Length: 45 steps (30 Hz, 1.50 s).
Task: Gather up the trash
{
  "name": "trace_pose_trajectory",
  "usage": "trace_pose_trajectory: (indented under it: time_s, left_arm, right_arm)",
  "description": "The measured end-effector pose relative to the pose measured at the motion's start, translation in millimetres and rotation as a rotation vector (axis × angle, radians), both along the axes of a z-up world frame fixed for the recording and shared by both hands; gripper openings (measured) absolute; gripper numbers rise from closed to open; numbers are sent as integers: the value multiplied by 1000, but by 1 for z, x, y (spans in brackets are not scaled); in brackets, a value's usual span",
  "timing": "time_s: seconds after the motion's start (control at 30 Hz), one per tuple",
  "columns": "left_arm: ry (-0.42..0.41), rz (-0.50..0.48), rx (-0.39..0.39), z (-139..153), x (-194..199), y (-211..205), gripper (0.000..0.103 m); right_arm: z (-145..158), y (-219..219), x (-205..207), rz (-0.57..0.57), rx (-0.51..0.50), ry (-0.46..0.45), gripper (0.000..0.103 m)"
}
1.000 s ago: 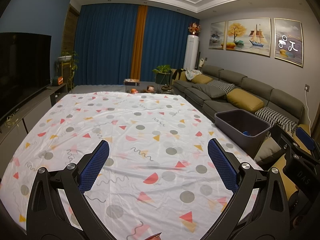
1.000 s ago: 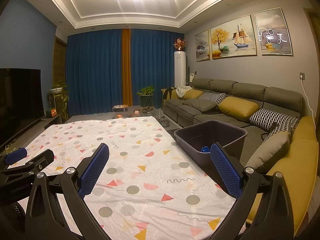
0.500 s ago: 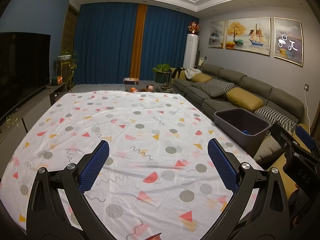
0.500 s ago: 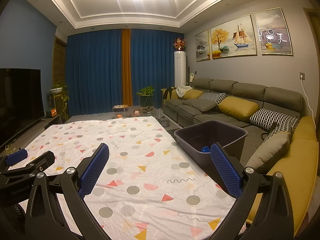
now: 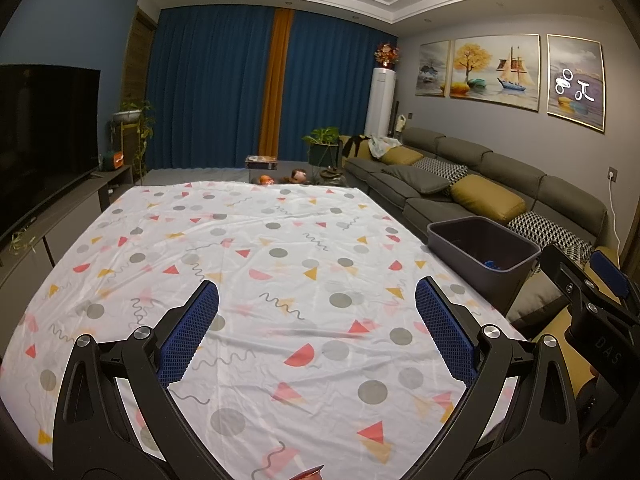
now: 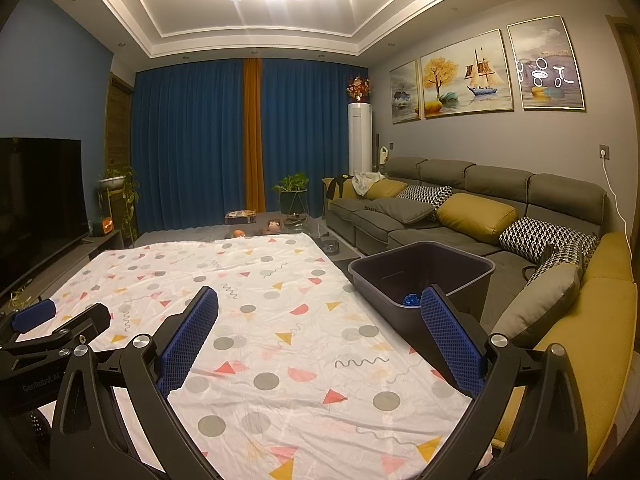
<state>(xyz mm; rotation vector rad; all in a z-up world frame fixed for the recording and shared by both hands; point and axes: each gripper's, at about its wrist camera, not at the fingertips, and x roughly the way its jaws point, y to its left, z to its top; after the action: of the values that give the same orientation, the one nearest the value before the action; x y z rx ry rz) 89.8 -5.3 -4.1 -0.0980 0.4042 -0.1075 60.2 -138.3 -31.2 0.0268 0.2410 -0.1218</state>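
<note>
Plainly, both tongs are spread wide with nothing between their pads. In the left wrist view the left gripper (image 5: 316, 304) fills the lower part of the frame, its blue-padded fingers (image 5: 188, 336) splayed far apart toward the lower left and lower right, over the patterned sheet (image 5: 280, 240) that covers the table; whether they touch the cloth cannot be told. At the bottom edge of that frame, just left of centre, a small reddish object (image 5: 308, 473) peeks in, too cut off to identify. The dark bin (image 5: 480, 256) sits at the middle right of the frame, at the sheet's right edge, with a small blue piece of trash (image 5: 493, 265) lying on its floor. At the far right edge the right gripper (image 5: 600, 300) shows side-on as a black frame with one blue pad.

In the right wrist view the right gripper (image 6: 318, 304) is likewise opened wide and empty, its fingers (image 6: 450, 340) in the lower corners. Its right-hand finger overlaps the near wall of the bin (image 6: 420, 276) in the frame, and the blue trash (image 6: 411, 300) shows just left of that fingertip, inside the bin. The left gripper (image 6: 52, 328) appears at the lower left edge, low above the sheet (image 6: 260, 300). A grey sofa (image 6: 460, 216) with yellow and patterned cushions runs along the right side, and a dark television (image 6: 36, 196) stands at the left.
</note>
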Motion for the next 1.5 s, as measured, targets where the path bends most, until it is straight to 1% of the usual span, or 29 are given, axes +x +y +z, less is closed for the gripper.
trace_pose_trajectory:
  time_s: [1.5]
  left_arm:
    - [5,-4,-2,1,1,0,97]
  right_arm:
    - [2,1,1,-3,8,3,97]
